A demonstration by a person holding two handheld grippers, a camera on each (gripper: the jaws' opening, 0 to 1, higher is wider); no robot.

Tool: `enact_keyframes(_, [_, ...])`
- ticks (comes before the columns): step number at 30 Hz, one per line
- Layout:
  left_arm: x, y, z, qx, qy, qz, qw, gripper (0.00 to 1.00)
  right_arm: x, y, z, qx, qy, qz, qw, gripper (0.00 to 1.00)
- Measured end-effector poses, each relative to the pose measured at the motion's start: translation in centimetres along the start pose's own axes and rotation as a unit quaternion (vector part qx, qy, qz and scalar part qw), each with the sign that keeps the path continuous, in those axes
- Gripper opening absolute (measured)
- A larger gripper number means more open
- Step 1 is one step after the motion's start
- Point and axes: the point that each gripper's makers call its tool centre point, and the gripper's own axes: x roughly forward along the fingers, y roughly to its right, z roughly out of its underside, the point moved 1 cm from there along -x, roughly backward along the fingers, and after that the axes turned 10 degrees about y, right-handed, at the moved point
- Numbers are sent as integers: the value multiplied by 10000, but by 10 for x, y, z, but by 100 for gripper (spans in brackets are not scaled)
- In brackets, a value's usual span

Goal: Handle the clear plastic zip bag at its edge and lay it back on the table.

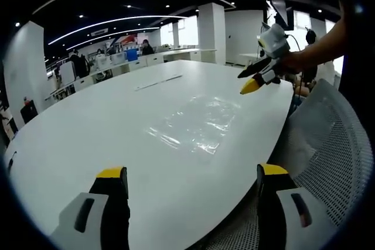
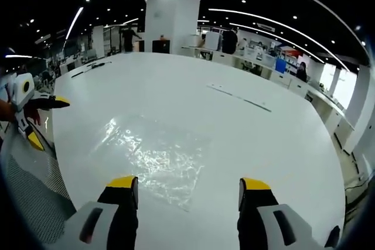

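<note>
Left gripper (image 1: 190, 182) hangs with jaws spread above the white table (image 1: 88, 127); the clear plastic zip bag (image 1: 196, 122) lies flat at its twelve o'clock. Right gripper (image 2: 186, 190), jaws also spread and empty, hovers over the bag's near edge. Come in low at that edge and pinch only the film, not the tabletop.

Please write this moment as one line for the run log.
clear plastic zip bag: flat on white oval table, untouched | left gripper: open, above near edge | right gripper: open, over bag edge
</note>
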Motion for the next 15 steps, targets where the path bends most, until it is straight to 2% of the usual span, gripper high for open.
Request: enact_keyframes(15, [0, -1, -1, -5, 35, -21, 10000, 90, 12, -2, 13, 57, -181, -44, 9998, 63])
